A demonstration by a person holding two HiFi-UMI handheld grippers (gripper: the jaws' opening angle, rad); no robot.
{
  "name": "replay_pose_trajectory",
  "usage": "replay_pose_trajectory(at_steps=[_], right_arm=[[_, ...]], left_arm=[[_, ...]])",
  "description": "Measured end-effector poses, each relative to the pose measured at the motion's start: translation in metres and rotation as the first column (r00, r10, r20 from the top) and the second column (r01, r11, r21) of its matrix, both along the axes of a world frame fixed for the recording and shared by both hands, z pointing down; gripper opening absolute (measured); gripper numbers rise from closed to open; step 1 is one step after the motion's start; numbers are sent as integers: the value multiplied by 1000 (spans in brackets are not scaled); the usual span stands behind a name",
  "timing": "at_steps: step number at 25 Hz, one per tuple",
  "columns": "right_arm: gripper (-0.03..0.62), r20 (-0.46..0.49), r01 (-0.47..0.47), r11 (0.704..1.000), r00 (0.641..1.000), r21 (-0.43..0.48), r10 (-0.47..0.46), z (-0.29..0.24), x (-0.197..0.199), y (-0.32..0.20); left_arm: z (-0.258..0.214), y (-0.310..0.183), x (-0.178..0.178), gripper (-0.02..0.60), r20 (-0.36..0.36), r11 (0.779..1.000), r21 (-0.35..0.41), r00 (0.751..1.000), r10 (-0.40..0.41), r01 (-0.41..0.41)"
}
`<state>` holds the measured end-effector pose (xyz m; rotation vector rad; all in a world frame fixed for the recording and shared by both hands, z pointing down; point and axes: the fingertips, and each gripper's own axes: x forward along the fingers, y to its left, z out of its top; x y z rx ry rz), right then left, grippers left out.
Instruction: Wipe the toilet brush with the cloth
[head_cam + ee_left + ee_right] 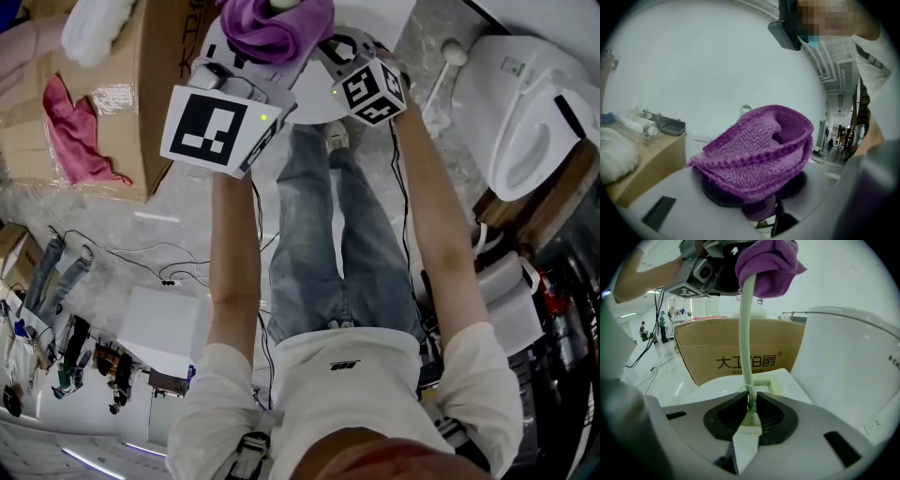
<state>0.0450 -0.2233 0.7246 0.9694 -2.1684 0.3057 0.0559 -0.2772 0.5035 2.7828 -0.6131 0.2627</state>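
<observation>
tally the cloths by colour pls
purple cloth: 1
pink cloth: 1
white fluffy bundle, maybe a cloth: 1
total: 3

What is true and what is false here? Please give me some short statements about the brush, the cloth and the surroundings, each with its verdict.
1. The right gripper is shut on the toilet brush, on its pale green handle. True.
2. The cloth at the left gripper is yellow. False: it is purple.
3. The cloth wraps the brush's upper end, above the right gripper. True.
4. In the head view, the toilet is on the left gripper's side. False: it is on the right gripper's side.
</observation>
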Motion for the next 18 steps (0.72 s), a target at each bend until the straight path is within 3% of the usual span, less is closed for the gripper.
replay_pose_trajectory(at_steps=[9,18], right_arm=[[57,-5,-3,1000,1000,-3,3,-4,-2,0],[64,-40,-16,999,999,-33,15,-4,-2,-2]], left_arm=[[-24,-2,-6,166,-33,1000,16,999,-7,8],[-52,3,-28,189,-78,997,30,994,-74,76]])
